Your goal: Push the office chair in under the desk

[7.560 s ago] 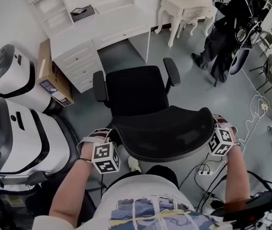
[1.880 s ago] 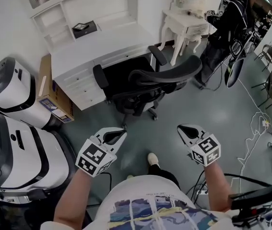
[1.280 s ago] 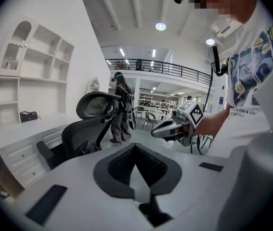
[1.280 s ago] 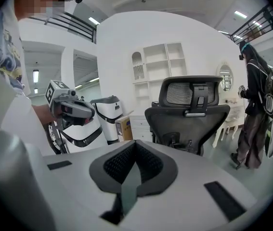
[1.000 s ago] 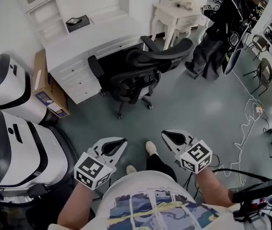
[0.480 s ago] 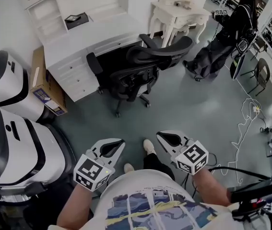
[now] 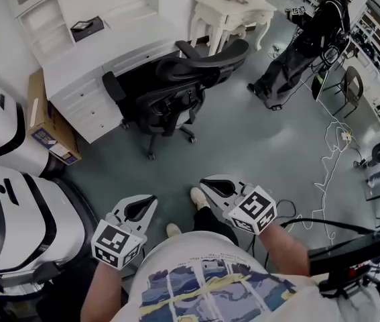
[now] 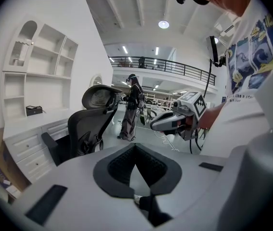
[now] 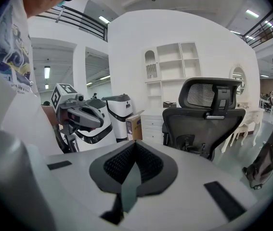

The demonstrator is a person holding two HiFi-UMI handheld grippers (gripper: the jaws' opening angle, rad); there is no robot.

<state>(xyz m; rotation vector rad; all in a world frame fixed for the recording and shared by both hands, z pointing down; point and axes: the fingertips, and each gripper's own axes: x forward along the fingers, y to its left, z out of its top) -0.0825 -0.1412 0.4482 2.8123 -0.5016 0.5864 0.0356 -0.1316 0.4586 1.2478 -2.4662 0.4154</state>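
Note:
The black mesh office chair (image 7: 169, 86) stands with its seat under the white desk (image 7: 86, 56), backrest toward me. It also shows in the left gripper view (image 8: 90, 124) and the right gripper view (image 9: 208, 114). My left gripper (image 7: 143, 206) is low at the left, close to my body, shut and empty. My right gripper (image 7: 211, 185) is beside it, also shut and empty. Both are well away from the chair, with bare grey floor between. Each gripper sees the other: the right gripper (image 8: 175, 119) and the left gripper (image 9: 81, 115).
Big white machines (image 7: 15, 200) stand at my left, with a cardboard box (image 7: 49, 129) beside the desk drawers. A white dressing table (image 7: 233, 12) is right of the desk. A person in black (image 7: 297, 45) stands at the far right. Cables (image 7: 330, 153) trail over the floor on the right.
Both grippers have drawn back a little closer to my body, still shut. The view has drifted, so the chair and desk sit further left. The chair stays under the desk.

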